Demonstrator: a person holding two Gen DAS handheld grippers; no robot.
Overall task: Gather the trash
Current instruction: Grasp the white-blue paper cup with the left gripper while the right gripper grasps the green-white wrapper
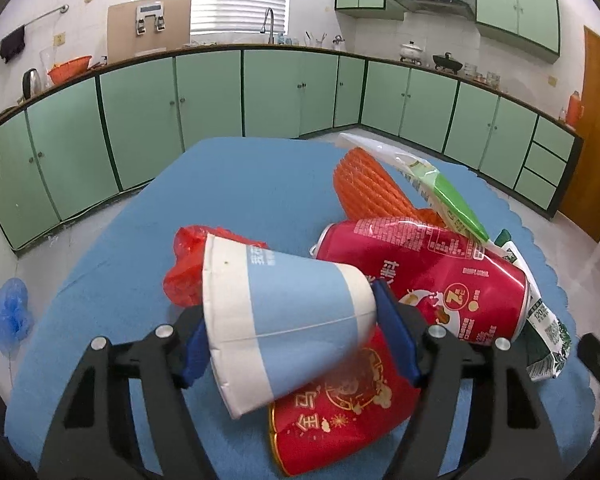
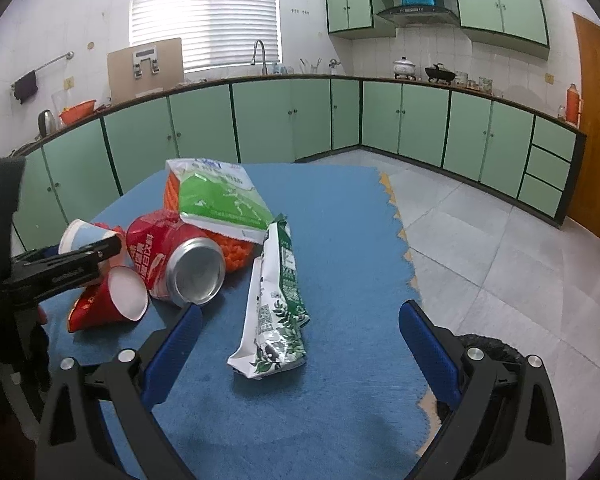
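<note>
Blue-and-white paper cup (image 1: 284, 320), lying tilted on the blue mat (image 1: 240, 200) over a red cup (image 1: 340, 420) (thin-walled): clasped by left gripper (image 1: 296, 332), best squeezed gently; right gripper (image 2: 300, 344) held open.

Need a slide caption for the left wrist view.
Left gripper closed on a paper cup above a red cup, beside a red can.

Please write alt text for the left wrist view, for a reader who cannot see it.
The left gripper closes its blue pads on a blue and white paper cup lying on its side above a blue table mat. Around it lie a red paper cup, a red can and an orange basket.
</note>
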